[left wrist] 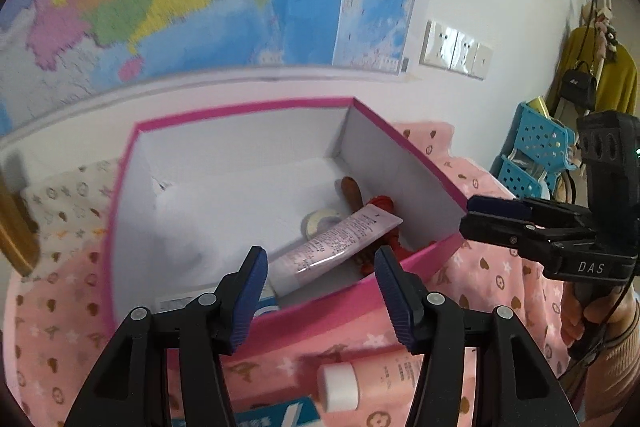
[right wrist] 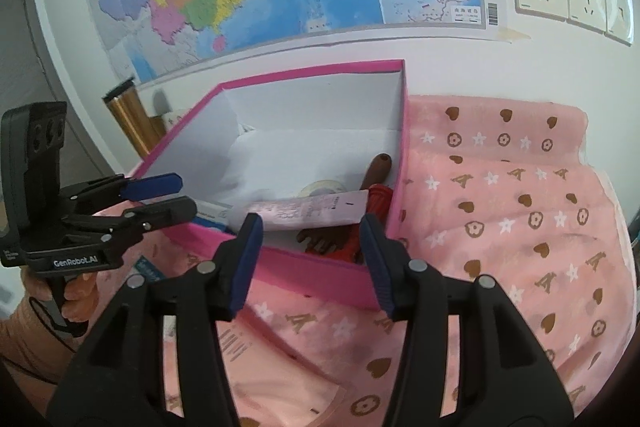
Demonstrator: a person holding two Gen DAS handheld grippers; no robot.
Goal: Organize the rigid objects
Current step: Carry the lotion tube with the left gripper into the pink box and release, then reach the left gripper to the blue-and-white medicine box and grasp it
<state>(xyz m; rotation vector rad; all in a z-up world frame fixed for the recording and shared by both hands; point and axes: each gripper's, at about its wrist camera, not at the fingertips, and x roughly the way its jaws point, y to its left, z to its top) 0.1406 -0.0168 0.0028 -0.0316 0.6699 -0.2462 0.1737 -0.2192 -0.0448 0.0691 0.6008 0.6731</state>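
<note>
Pink box (left wrist: 400,143) mid-frame w/ tube (left wrist: 332,247) inside, left gripper (left wrist: 320,291) wide – empty, right gripper (right wrist: 312,259) wide – empty, bottle (left wrist: 372,379) at bottom of left view.

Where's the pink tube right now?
The pink tube lies inside the pink box, toward its right side in both wrist views, resting across the tape roll and the red-clothed doll.
</note>
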